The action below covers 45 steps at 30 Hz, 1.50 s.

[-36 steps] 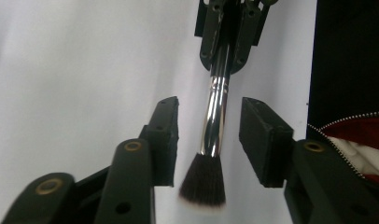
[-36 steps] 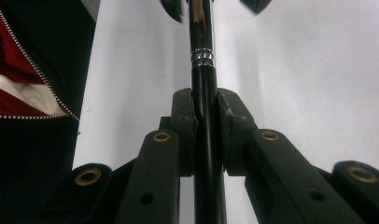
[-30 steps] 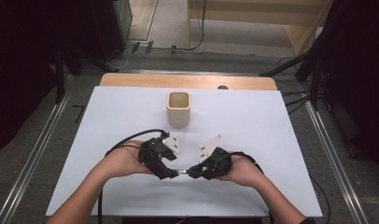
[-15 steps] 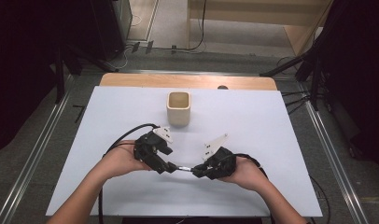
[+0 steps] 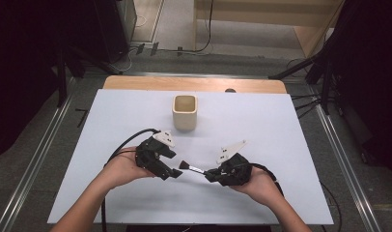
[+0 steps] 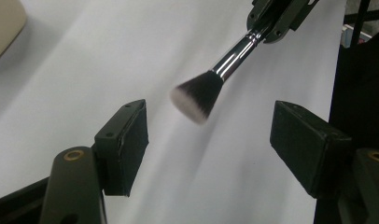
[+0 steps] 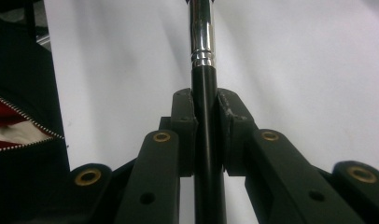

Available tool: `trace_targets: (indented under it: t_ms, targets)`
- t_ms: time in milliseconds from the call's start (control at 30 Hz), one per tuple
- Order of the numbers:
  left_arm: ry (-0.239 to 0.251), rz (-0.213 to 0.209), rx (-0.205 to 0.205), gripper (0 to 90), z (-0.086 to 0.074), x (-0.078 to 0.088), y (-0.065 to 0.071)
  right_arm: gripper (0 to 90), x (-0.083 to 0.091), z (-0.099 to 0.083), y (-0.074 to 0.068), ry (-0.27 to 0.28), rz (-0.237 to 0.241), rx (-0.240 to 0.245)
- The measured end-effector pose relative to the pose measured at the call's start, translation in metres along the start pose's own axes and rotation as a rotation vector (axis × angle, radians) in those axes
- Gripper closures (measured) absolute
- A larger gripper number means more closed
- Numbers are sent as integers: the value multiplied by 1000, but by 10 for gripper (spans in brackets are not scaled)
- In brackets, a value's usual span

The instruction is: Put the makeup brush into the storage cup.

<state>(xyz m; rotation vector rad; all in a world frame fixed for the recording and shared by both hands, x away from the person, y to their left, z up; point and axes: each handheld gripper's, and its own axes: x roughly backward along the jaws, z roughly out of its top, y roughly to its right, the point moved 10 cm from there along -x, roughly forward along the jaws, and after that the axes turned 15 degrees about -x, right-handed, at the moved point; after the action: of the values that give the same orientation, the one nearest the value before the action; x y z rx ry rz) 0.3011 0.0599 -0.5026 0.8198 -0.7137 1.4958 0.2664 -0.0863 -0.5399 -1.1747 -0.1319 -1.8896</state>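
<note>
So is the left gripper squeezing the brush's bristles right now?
No, the left gripper stands open, and the brush held by the right gripper hangs untouched between its pads.

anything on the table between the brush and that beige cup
Nothing visible. The brush, clamped in the right gripper, has only bare white tabletop between it and the cup. The left gripper, jaws just opened, sits beside the bristles.

My left gripper [image 5: 174, 172] and right gripper [image 5: 209, 175] are matte black, each topped by a grey three-cornered plate. Brass-ringed screws sit behind my blocky black fingers [image 6: 127, 144]. A black cable loops away from each gripper. My forearms are bare.
</note>
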Motion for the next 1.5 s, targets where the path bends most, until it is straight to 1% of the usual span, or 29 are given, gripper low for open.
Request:
trace_targets:
  t_ms: [33,67,100,133,233,267,300,433,533,567,600,633,733,767,800,867,967,1000,1100,1167,1200,1233,1267,1300,1400,1433,1467,1500]
  targets:
    - [4,7,-1,279,-1,0,0,794,1,-1,0,16,-16,-25]
    - [10,11,5,279,-1,0,0,794,1,-1,0,16,-16,-25]
    - [18,23,10,278,-2,1,-1,794,2,-1,1,26,-33,-35]
    - [23,26,19,278,-2,1,-1,794,3,-2,1,33,-42,-40]
    - [43,45,43,278,-2,3,-2,794,5,-2,1,51,-55,-65]
    - [43,45,43,278,-2,3,-2,794,5,-2,1,51,-55,-65]
    - [61,46,65,278,-2,3,-1,794,6,-3,1,62,-62,-91]
    - [66,45,69,279,-2,3,1,794,7,-2,1,95,-78,-122]
    - [76,40,81,277,-1,1,3,794,8,-2,1,113,-86,-150]
    - [76,40,81,276,-1,1,3,794,8,-2,1,113,-86,-150]
    - [81,39,86,276,-1,1,3,794,9,-2,1,122,-97,-162]
    - [84,38,89,275,0,0,2,793,9,-2,2,143,-126,-170]
    - [88,36,94,272,0,-1,2,793,10,0,1,170,-154,-192]
    - [92,38,99,272,0,-1,2,793,10,0,1,170,-154,-192]
    - [97,39,111,271,0,-2,2,793,11,4,1,195,-166,-210]
    - [100,40,111,271,0,-1,3,793,13,7,0,222,-180,-222]
    - [107,47,113,270,1,-1,3,793,13,9,-5,243,-178,-242]
    - [117,49,121,270,1,-1,4,793,12,9,-5,249,-181,-243]
    - [116,55,123,269,1,-1,4,793,12,10,-7,255,-193,-248]
    - [118,57,123,268,1,0,4,793,13,13,-10,294,-181,-278]
    - [118,59,118,268,1,0,4,793,13,13,-10,294,-181,-278]
    - [119,64,122,268,1,0,4,793,13,13,-11,320,-162,-302]
    - [119,64,122,268,1,0,4,793,13,13,-11,320,-162,-302]
    - [122,63,129,268,1,0,3,793,12,11,-12,345,-154,-318]
    - [126,66,127,268,1,0,3,793,9,7,-14,361,-166,-316]
    - [130,72,133,268,2,0,2,793,7,4,-16,374,-166,-323]
    - [130,72,133,268,2,0,2,793,7,4,-16,374,-166,-323]
    - [140,74,136,268,3,1,2,793,5,2,-17,399,-166,-336]
